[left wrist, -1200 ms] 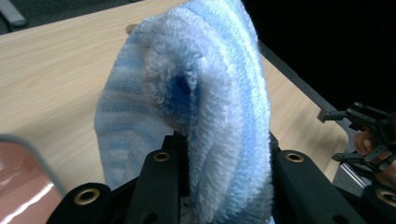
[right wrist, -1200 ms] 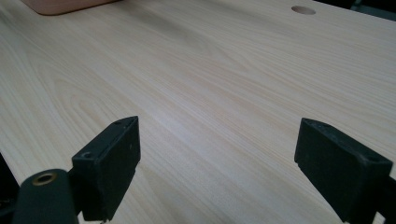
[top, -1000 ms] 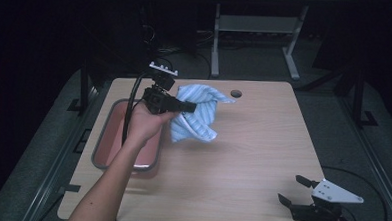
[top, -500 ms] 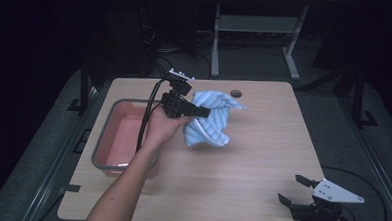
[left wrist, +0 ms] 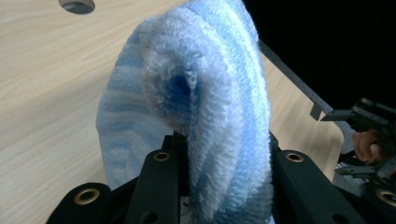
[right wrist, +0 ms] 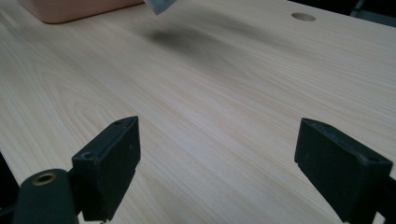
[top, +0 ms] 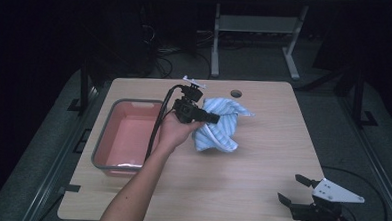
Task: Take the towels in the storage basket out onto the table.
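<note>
A light-blue striped towel (top: 222, 125) hangs bunched above the middle of the wooden table (top: 262, 158), just right of the tub. My left gripper (top: 210, 118) is shut on it, held level and pointing right. In the left gripper view the towel (left wrist: 210, 88) bulges up between the two black jaws, squeezed at its base by my left gripper (left wrist: 224, 156). My right gripper (top: 291, 189) rests at the table's front right corner, open with nothing in it. In its own view the right gripper (right wrist: 217, 154) shows bare wood between wide-apart pads. A corner of the towel (right wrist: 161, 4) dangles at the top.
A pink tub with a grey rim (top: 102, 141) stands on the left part of the table; its wall (right wrist: 70, 9) appears in the right gripper view. A round cable hole (top: 236, 93) sits near the far edge. The right hand's gripper (left wrist: 369, 135) appears far off in the left gripper view.
My left hand has carried the towel to the right and lower, from beside the tub toward the table's middle. The right gripper has stayed put.
</note>
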{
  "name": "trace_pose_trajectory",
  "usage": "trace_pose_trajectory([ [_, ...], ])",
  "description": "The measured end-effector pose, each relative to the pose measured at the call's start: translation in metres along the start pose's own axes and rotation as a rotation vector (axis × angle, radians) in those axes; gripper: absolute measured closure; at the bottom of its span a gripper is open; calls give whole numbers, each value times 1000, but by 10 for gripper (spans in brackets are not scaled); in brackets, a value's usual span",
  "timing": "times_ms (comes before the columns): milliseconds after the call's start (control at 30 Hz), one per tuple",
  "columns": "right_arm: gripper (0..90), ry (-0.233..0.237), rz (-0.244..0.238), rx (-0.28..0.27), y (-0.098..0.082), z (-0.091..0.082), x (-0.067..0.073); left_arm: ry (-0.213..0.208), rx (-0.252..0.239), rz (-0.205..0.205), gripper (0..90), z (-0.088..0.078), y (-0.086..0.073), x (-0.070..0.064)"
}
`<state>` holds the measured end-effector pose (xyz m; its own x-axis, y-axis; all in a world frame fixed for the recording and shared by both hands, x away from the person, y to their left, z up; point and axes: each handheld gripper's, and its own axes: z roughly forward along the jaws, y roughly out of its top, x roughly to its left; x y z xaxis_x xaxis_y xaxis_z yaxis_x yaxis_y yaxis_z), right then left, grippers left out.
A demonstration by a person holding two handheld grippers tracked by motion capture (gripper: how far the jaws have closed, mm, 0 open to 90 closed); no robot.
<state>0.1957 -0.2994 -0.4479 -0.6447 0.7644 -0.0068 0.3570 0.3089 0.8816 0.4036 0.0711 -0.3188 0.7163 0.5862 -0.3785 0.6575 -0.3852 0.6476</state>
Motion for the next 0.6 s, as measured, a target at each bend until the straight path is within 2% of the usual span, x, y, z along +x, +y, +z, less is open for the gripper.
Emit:
trace_pose_trajectory([
  [333, 137, 2, 9, 1, 0, -1, 0, -3, 27, -11, 699, 23, -3, 2],
  [600, 137, 6, 6, -4, 0, -1, 0, 13, 56, -28, 699, 40, -9, 4],
])
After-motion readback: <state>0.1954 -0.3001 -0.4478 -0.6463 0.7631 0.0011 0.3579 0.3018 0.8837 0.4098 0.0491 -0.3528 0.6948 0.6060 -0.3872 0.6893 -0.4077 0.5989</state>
